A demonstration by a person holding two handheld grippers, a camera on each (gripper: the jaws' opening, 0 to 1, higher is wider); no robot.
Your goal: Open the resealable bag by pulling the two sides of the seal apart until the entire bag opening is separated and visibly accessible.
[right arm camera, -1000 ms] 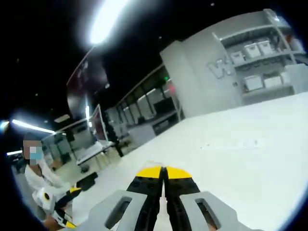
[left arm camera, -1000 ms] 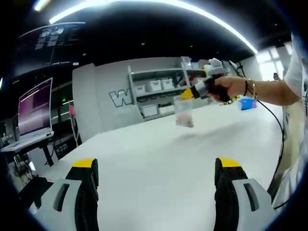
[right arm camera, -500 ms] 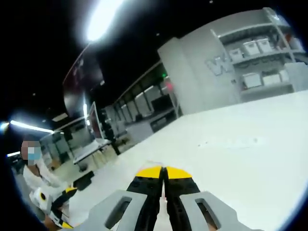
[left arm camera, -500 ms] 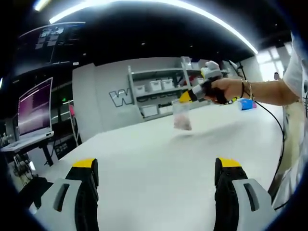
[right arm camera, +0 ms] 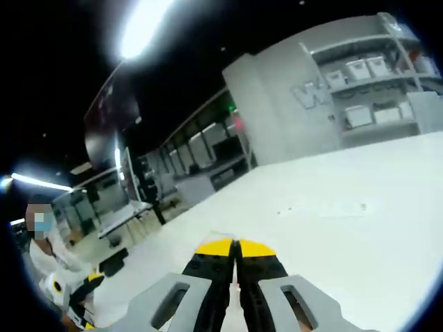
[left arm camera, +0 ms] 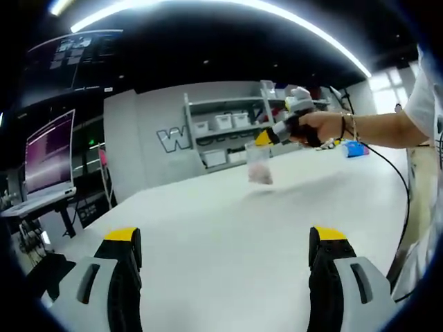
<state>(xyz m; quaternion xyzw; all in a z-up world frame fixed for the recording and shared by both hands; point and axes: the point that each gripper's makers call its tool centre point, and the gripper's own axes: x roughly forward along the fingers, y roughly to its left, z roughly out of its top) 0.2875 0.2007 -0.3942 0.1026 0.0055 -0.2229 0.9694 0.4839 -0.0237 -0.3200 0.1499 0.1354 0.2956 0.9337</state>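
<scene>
In the left gripper view my left gripper [left arm camera: 225, 235] stands open low over the white table [left arm camera: 208, 228], nothing between its yellow-tipped jaws. Beyond it a hand holds my right gripper [left arm camera: 265, 137] in the air, shut on the top edge of a small clear resealable bag [left arm camera: 259, 166]. The bag hangs upright above the table with something pinkish in its lower half. In the right gripper view the right gripper [right arm camera: 235, 246] has its jaws pressed together, with a thin clear sliver of the bag at the tips. The left gripper [right arm camera: 69, 294] sits at the lower left edge.
Grey shelves with white bins [left arm camera: 225, 124] stand against the back wall. A blue object [left arm camera: 355, 148] lies at the far right of the table, and a black cable [left arm camera: 398, 187] trails down the right side. A monitor [left arm camera: 50, 155] stands on a desk to the left.
The right gripper and the hanging bag have drifted slightly left and up in the left gripper view. The right gripper view has turned a little. Both grips are unchanged.
</scene>
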